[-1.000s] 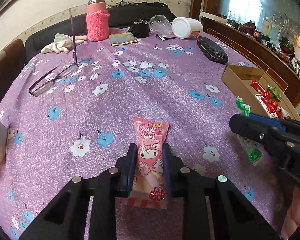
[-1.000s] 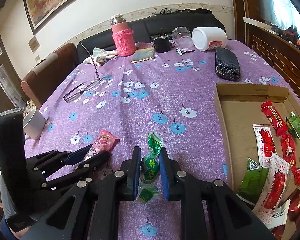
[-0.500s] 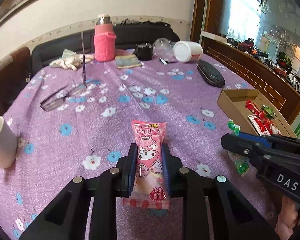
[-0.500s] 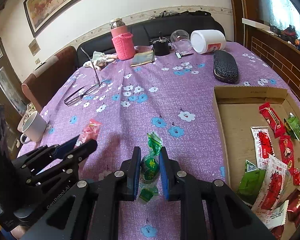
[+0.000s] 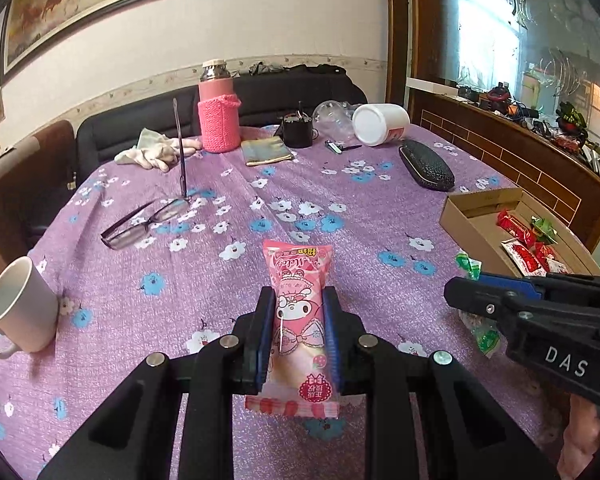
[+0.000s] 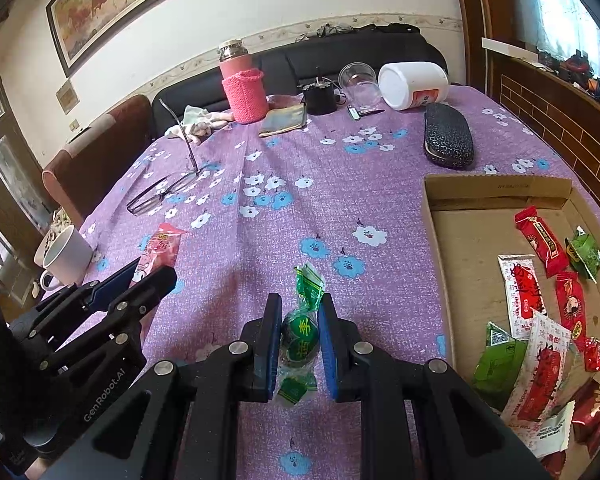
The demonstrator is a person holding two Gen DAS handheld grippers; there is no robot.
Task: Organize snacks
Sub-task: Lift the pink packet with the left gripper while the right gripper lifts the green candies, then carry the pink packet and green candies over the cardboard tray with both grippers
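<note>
Purple flowered tablecloth (image 6: pixel 300 168) over a big table, sofa behind; cardboard box (image 6: pixel 496 194) of snacks sits at the right edge. Left gripper (image 5: pixel 298 336) pinches 1 pink snack pack (image 5: pixel 298 316), long axis running fwd along the fingers; right gripper (image 6: pixel 298 344) pinches 1 green wrapped candy (image 6: pixel 300 332), twist end pointing fwd. Box lies right of both — right hand is nearer, so prob its candy drops first. In box: approx 5 red packs, 3 green, 2–3 white-red — bottom corner too jumbled for a sure count

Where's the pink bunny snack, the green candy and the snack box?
pink bunny snack (image 5: pixel 298 316): left wrist view, bunny face.
green candy (image 6: pixel 299 334): right wrist view, round middle.
snack box (image 6: pixel 496 192): right wrist view, back wall.
</note>
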